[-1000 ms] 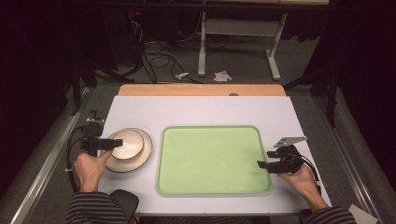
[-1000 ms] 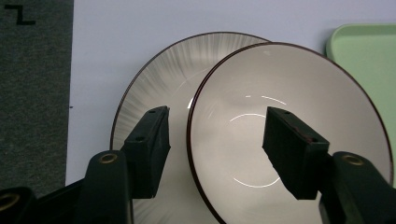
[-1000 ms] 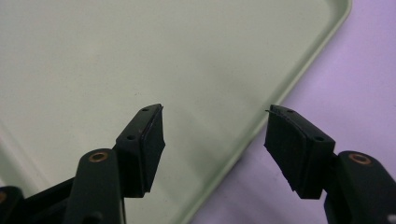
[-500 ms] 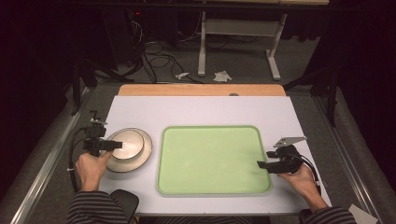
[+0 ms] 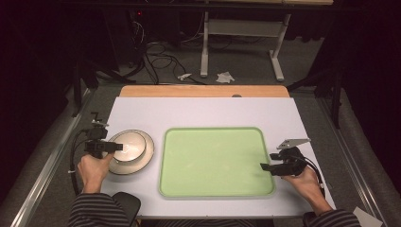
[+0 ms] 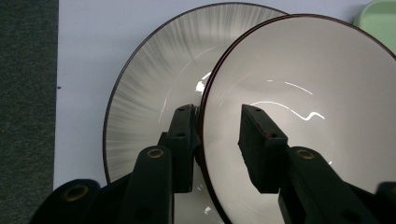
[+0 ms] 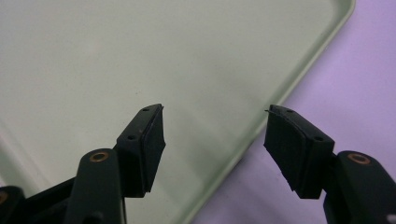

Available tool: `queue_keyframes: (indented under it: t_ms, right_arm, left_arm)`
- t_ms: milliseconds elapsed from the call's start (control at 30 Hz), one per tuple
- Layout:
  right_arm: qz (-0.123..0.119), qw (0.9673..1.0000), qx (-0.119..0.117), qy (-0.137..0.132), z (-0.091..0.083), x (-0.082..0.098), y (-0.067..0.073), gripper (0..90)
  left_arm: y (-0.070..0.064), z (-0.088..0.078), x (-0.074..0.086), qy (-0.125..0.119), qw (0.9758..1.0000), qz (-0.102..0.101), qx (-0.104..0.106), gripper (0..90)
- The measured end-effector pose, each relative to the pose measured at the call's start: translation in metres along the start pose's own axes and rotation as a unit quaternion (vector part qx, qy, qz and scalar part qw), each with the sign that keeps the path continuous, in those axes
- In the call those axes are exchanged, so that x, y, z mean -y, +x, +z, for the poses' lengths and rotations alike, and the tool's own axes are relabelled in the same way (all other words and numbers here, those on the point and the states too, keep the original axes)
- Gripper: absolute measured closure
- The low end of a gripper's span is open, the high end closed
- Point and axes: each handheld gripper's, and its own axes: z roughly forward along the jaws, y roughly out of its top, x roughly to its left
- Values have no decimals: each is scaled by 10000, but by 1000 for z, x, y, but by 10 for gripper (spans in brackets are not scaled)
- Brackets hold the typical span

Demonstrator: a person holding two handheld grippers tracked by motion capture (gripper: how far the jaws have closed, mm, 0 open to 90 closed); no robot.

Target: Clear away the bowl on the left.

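Note:
A cream bowl (image 5: 128,144) with a dark rim sits on a larger streaked plate (image 5: 145,156) at the table's left. My left gripper (image 5: 116,147) reaches over the bowl's left rim. In the left gripper view the bowl (image 6: 303,70) has its rim between the jaws of that gripper (image 6: 217,116). One jaw stands outside against the rim, above the plate (image 6: 154,74). The other stands inside with a gap, and the jaws have just been closing. My right gripper (image 5: 264,167) (image 7: 215,116) is open over the right edge of the green tray (image 5: 213,161) (image 7: 140,56), holding nothing.
The white table top (image 5: 208,111) has a wooden strip (image 5: 203,91) along its far edge. A corner of the green tray (image 6: 378,16) lies just beyond the bowl. Cables and a metal stand (image 5: 246,42) sit on the floor behind the table.
The left gripper's jaws have narrowed around the bowl's rim, with the hand shifting only slightly. The right hand and its gripper have stayed put.

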Motion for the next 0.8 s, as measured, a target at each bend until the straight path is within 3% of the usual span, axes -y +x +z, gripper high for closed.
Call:
queue_keyframes:
  t_ms: [233,500,800]
  right_arm:
    - [19,10000,29,7,1,0,0,393]
    - [0,10000,20,25,1,0,1,396]
    - [-15,10000,32,55,1,0,1,397]
  left_arm:
    - [6,2,-2,66,9998,-172,38,738]
    - [10,4,-2,141,9997,-220,16,805]
    - [12,5,-3,186,9993,-330,70,825]
